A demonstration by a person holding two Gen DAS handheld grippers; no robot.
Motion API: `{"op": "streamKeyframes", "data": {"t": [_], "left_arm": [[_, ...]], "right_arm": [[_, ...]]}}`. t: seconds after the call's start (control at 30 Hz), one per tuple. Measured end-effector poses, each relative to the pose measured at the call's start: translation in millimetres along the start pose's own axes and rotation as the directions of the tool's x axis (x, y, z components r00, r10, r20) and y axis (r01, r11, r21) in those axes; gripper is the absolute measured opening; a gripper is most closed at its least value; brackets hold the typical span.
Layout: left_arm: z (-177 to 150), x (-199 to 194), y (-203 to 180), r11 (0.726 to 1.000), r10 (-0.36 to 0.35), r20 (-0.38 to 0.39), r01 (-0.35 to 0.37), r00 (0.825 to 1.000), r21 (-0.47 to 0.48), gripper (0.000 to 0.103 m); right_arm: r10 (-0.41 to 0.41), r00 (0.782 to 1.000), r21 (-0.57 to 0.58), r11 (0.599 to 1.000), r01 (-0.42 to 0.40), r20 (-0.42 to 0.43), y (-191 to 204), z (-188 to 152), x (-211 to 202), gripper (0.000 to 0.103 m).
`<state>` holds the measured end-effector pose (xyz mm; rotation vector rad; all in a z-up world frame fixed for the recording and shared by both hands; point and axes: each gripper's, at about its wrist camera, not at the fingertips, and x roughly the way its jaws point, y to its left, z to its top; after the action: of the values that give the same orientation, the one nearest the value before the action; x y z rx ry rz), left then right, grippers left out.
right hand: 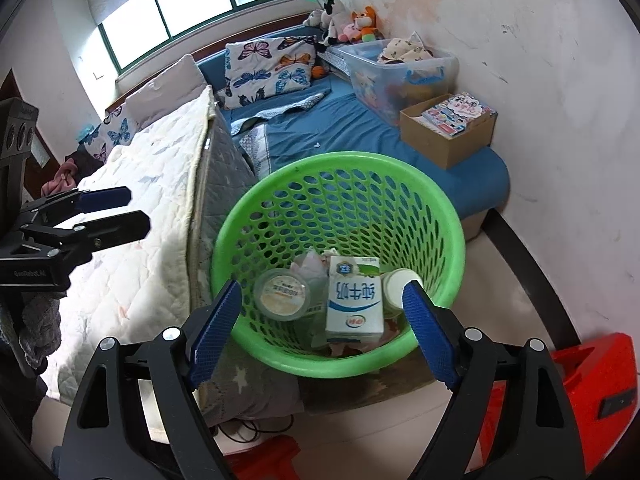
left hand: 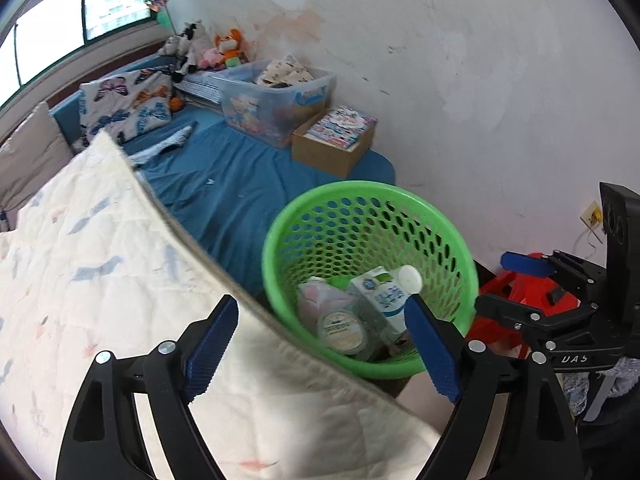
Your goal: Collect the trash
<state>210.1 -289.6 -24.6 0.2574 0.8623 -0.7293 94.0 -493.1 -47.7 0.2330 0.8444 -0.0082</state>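
A green perforated basket point(left hand: 360, 200) point(right hand: 440, 208) stands beside the bed. Inside lie a white milk carton point(left hand: 384, 294) point(right hand: 353, 300), a round lidded cup point(left hand: 342, 330) point(right hand: 282, 294), a white bottle point(left hand: 410, 278) point(right hand: 394, 286) and crumpled pinkish paper point(left hand: 320, 300) point(right hand: 310, 266). My left gripper point(left hand: 320, 348) is open and empty, over the quilt's edge and the basket's near rim; it also shows at the left of the right wrist view point(right hand: 124, 210). My right gripper point(right hand: 324, 330) is open and empty just above the basket's near rim; it shows at the right of the left wrist view point(left hand: 508, 284).
A white quilt point(left hand: 100, 280) point(right hand: 152, 200) covers the bed, with a blue sheet point(left hand: 240, 184) beyond. A clear storage bin point(left hand: 276, 100), a cardboard box of books point(left hand: 336, 136), pillows and plush toys point(left hand: 208, 48) sit by the wall. A red stool point(right hand: 580, 392) stands on the floor.
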Motion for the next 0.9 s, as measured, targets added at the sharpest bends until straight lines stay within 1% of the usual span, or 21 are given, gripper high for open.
{"op": "streamKeyframes", "data": {"t": [0.13, 0.33, 0.43, 0.53, 0.63, 0.7, 0.8, 0.9], "left_arm": [[-12.3, -19.8, 11.9, 0.999, 0.037, 0.026, -0.037, 0.999, -0.021, 0.088], [-39.2, -53.0, 35.3, 0.994, 0.089, 0.059, -0.085, 0.994, -0.07, 0.091], [-54.3, -72.0, 50.6, 0.987, 0.122, 0.081, -0.113, 0.989, -0.115, 0.092], [-71.1, -93.3, 67.5, 0.974, 0.171, 0.1, -0.153, 0.98, -0.166, 0.092], [-85.4, -112.7, 82.5, 0.961, 0.193, 0.116, -0.164, 0.974, -0.222, 0.092], [-96.6, -128.2, 93.6, 0.948, 0.228, 0.129, -0.19, 0.965, -0.255, 0.093], [-115.9, -149.2, 105.3, 0.923, 0.301, 0.14, -0.251, 0.943, -0.29, 0.093], [-133.1, -167.3, 116.4, 0.901, 0.338, 0.145, -0.276, 0.93, -0.335, 0.094]], "right_arm": [[0.006, 1.0, -0.013, 1.0, -0.006, 0.01, 15.3, -1.9, -6.3, 0.084], [0.029, 0.999, -0.037, 0.999, -0.028, 0.035, 46.4, -5.3, -16.3, 0.087], [0.043, 0.998, -0.061, 0.997, -0.04, 0.045, 64.9, -9.2, -19.9, 0.088], [0.045, 0.998, -0.092, 0.995, -0.04, 0.046, 85.1, -13.2, -20.9, 0.088], [0.07, 0.996, -0.102, 0.993, -0.064, 0.051, 102.7, -17.1, -23.5, 0.089], [0.09, 0.994, -0.102, 0.991, -0.084, 0.053, 113.8, -19.3, -25.4, 0.089], [0.117, 0.992, -0.11, 0.988, -0.111, 0.052, 128.2, -21.6, -27.4, 0.092], [0.115, 0.992, -0.137, 0.985, -0.106, 0.059, 148.1, -26.9, -28.9, 0.094]]}}
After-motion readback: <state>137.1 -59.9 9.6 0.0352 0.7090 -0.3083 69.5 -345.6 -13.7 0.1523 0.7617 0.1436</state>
